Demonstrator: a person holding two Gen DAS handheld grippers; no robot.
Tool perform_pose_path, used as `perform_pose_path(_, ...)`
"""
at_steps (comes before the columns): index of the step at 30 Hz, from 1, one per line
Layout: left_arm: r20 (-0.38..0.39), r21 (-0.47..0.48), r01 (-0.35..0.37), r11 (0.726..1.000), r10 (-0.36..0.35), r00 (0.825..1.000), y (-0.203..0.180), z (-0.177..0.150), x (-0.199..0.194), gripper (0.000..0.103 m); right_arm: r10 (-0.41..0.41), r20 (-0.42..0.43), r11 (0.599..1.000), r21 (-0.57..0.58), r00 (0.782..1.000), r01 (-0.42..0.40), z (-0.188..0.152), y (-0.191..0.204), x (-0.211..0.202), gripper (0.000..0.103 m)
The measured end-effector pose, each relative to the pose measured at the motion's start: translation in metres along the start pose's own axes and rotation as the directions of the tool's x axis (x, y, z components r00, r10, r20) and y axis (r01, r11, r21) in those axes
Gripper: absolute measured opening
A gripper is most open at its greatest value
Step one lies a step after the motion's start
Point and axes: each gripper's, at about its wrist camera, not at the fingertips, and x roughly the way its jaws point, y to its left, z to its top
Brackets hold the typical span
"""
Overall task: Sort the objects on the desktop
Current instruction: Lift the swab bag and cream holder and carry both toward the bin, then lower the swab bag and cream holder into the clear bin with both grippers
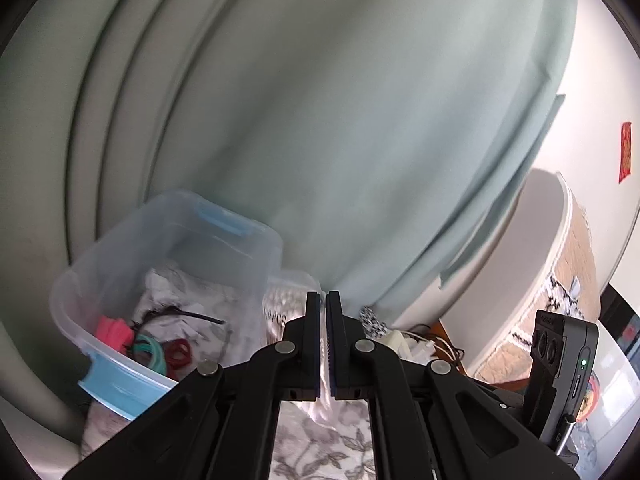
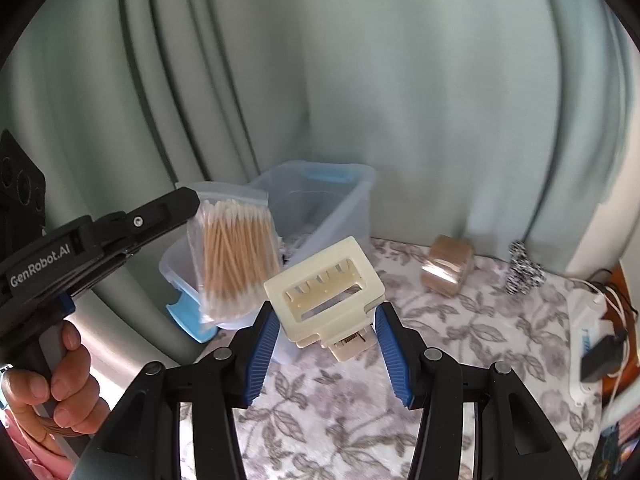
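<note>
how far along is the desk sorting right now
Done: hair ties already lie in the clear bin. In hand: the left gripper holds a bag of cotton swabs over the bin; the right gripper grips a cream clip. Left: the tape roll and patterned scrunchie.
</note>
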Motion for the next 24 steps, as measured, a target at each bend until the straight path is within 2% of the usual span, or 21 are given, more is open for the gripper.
perform_pose_path(12,0.06,-0.028,-0.07,0.997,0.072,0.996,0.044,0.017,-0.014,0.002,0.052,-0.035,0.995,-0.08,0.998,-0.055,0.018,0.046,0.038,0.053)
perform_pose_path(19,0.032,-0.064,-0.105,0.992,0.107,0.994,0.07,0.013,-0.003,0.002,0.064,-0.075,0.992,-0.1,0.995,-0.071,0.021,0.058,0.068,0.053)
perform_pose_path(24,0.008,-0.093,-0.104,0.99,0.105,0.994,0.084,0.009,0.007,0.002,0.067,-0.099,0.991,-0.107,0.993,-0.078,0.02,0.064,0.084,0.053)
